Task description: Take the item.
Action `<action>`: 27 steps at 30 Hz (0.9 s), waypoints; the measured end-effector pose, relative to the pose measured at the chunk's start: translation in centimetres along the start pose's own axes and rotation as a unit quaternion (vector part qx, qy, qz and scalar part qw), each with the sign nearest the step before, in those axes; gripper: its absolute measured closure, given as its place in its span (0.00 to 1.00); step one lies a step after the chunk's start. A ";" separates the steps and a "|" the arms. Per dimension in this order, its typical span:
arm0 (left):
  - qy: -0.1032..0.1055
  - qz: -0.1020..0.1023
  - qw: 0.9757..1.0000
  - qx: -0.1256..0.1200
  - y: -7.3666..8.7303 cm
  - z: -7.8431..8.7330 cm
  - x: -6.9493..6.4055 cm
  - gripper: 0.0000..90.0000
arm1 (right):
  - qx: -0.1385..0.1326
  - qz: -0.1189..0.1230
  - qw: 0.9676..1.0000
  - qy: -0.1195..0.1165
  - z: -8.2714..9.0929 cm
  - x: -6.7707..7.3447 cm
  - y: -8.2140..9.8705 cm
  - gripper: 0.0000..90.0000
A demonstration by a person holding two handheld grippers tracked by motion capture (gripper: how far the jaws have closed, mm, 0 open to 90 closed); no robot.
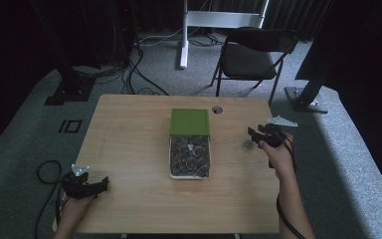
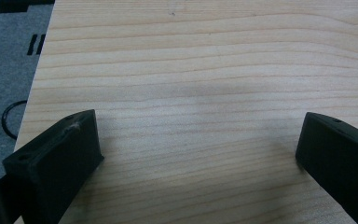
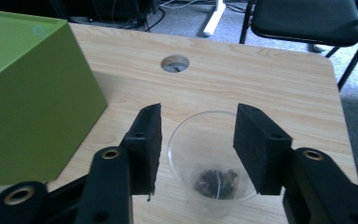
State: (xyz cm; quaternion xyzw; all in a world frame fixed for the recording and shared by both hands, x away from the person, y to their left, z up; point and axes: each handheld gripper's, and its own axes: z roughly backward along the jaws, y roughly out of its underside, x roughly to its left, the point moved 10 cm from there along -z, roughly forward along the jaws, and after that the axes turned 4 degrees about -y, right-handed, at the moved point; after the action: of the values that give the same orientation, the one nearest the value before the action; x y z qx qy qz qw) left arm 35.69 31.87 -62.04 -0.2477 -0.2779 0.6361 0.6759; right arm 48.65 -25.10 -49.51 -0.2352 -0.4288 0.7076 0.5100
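Left gripper (image 1: 102, 183): it sits near the front left corner of the table (image 1: 129, 149). Its jaws stand wide apart over bare wood, with nothing between them.
Right gripper (image 3: 198, 142): a hand holds it at the right side of the table. Its jaws are partly open, one on each side of the cup, and there is a small gap on both sides. It grips nothing.
Cup (image 3: 209, 163): a clear plastic cup standing upright on the table between the right jaws. A few small dark bits lie in the bottom.
Tray (image 1: 190, 158): in the middle of the table, full of small dark bits.
Green box (image 1: 190, 121): just behind the tray, touching it.
Chair (image 1: 251, 57): on the floor past the far edge.
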 end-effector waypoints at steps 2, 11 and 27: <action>0.000 0.000 1.000 0.000 0.0 0.0 0.0 0.00 | -0.001 0.000 1.000 -0.002 0.1 0.1 0.0 0.56; 0.000 0.000 1.000 0.000 0.0 0.0 0.0 0.00 | -0.002 0.008 1.000 -0.015 1.1 1.0 0.7 0.44; 0.000 0.000 1.000 0.000 0.0 0.0 0.0 0.00 | 0.001 0.020 1.000 -0.013 2.7 1.5 3.4 0.23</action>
State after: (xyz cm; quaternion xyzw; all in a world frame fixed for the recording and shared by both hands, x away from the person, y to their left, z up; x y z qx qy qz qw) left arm 35.69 31.87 -62.04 -0.2476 -0.2780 0.6361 0.6758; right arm 44.26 -25.05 -50.86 -0.2337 -0.4300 0.7210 0.4905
